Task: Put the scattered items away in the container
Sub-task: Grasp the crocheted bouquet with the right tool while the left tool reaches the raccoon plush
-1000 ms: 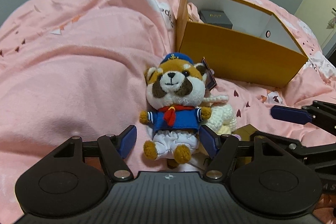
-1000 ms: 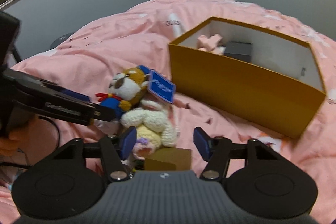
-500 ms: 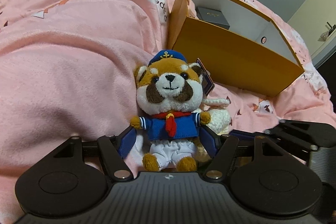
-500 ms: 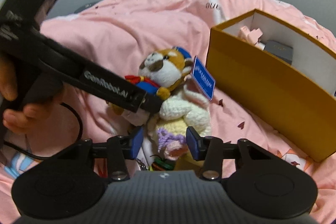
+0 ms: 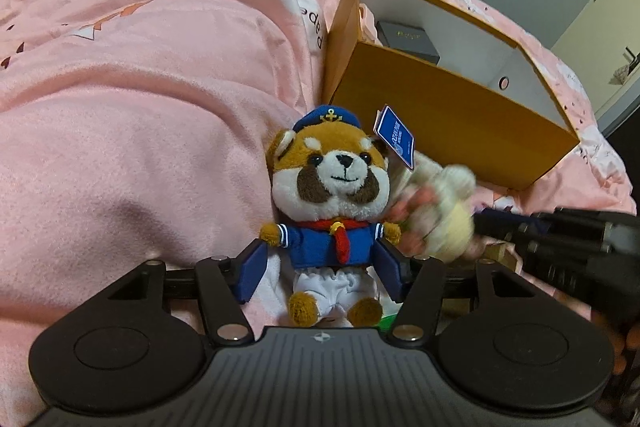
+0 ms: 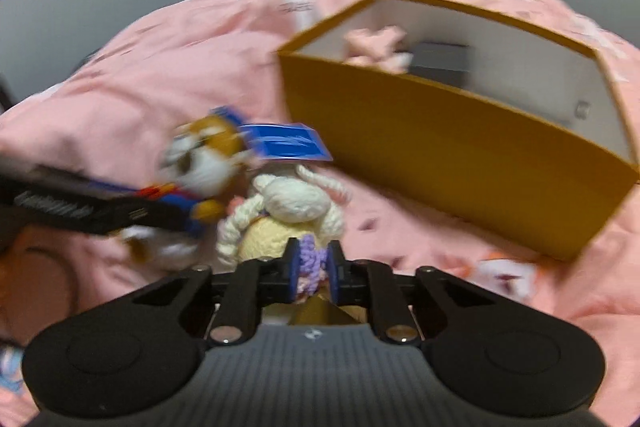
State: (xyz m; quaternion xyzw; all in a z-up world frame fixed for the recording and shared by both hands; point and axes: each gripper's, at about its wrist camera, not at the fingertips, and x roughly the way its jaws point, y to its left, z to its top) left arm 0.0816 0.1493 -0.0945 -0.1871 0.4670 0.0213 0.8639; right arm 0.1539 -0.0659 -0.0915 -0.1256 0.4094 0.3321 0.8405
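Note:
A red panda plush [image 5: 332,183] in a blue sailor suit lies on the pink blanket. My left gripper [image 5: 320,269] straddles its torso, and the jaws are closing with the pads at its sleeves. Beside it is a cream crochet doll [image 6: 296,203], blurred in the left wrist view [image 5: 444,211]. My right gripper [image 6: 314,267] is closing and its pads pinch the doll's purple yarn part. The orange box [image 5: 448,115] stands open just behind both toys, also in the right wrist view [image 6: 440,163]. The left gripper's black finger [image 6: 80,207] crosses the plush [image 6: 204,163].
Inside the box lie a dark small case [image 5: 408,37] and a pink soft item [image 6: 376,47]. A small tan box [image 6: 316,311] sits under my right gripper. A blue tag [image 5: 394,143] sticks up from the plush. Rumpled pink blanket [image 5: 140,147] rises at the left.
My right gripper came down over the crochet doll and shut on its purple part; the doll has shifted. My left gripper slid in around the plush and its jaws narrowed.

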